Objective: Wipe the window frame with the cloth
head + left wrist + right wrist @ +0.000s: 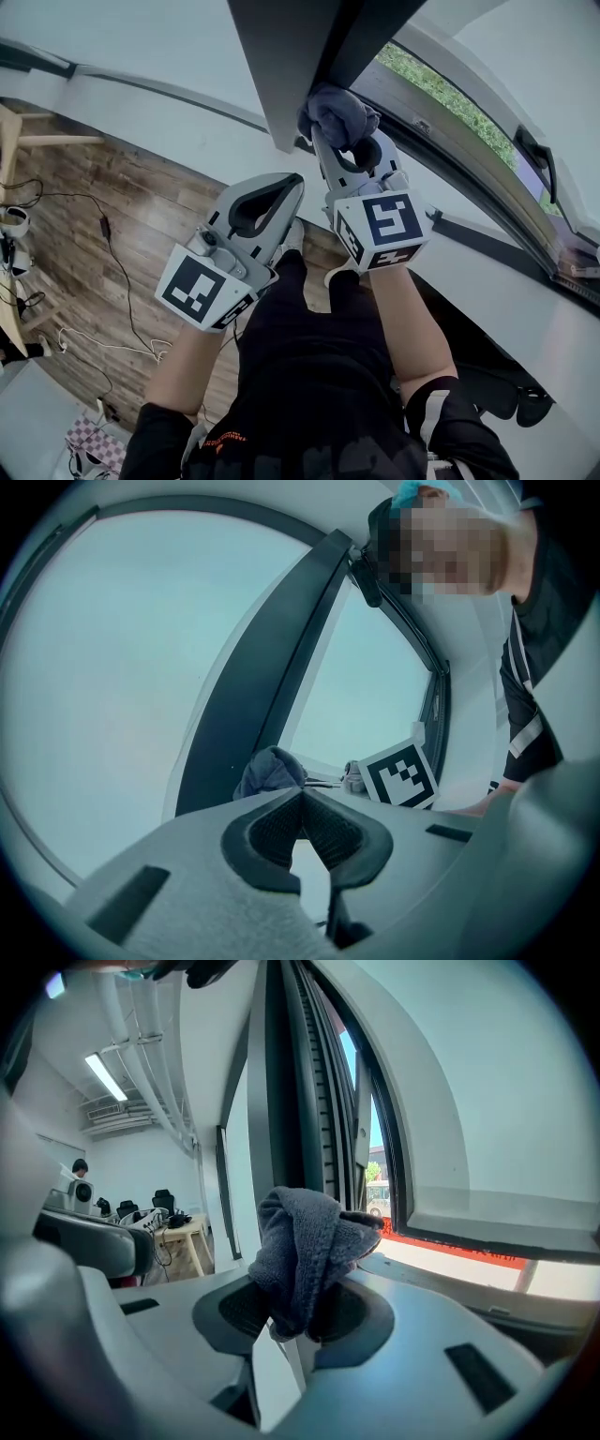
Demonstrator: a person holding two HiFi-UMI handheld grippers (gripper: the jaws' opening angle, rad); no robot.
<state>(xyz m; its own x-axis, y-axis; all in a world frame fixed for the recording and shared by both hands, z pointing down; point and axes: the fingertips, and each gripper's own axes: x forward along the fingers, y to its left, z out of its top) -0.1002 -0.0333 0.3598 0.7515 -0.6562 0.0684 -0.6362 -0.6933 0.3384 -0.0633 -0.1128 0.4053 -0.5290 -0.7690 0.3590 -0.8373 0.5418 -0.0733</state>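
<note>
A bunched grey-blue cloth [337, 116] is pressed against the lower end of the dark window frame [323, 47]. My right gripper [330, 142] is shut on the cloth, which bulges out above its jaws [305, 1246]. The frame's dark upright [295, 1091] rises just behind the cloth in the right gripper view. My left gripper [292, 187] hangs lower and to the left, shut with nothing between its fingers. In the left gripper view its jaws [302, 799] meet at the tips, with the cloth [270, 771] and the frame [272, 677] beyond them.
A white wall and sill [141, 103] run under the window. The open sash with its handle [536, 155] lies to the right, greenery outside. Wooden floor [103, 253] with cables is below left. A desk with chairs [159, 1222] stands in the room behind.
</note>
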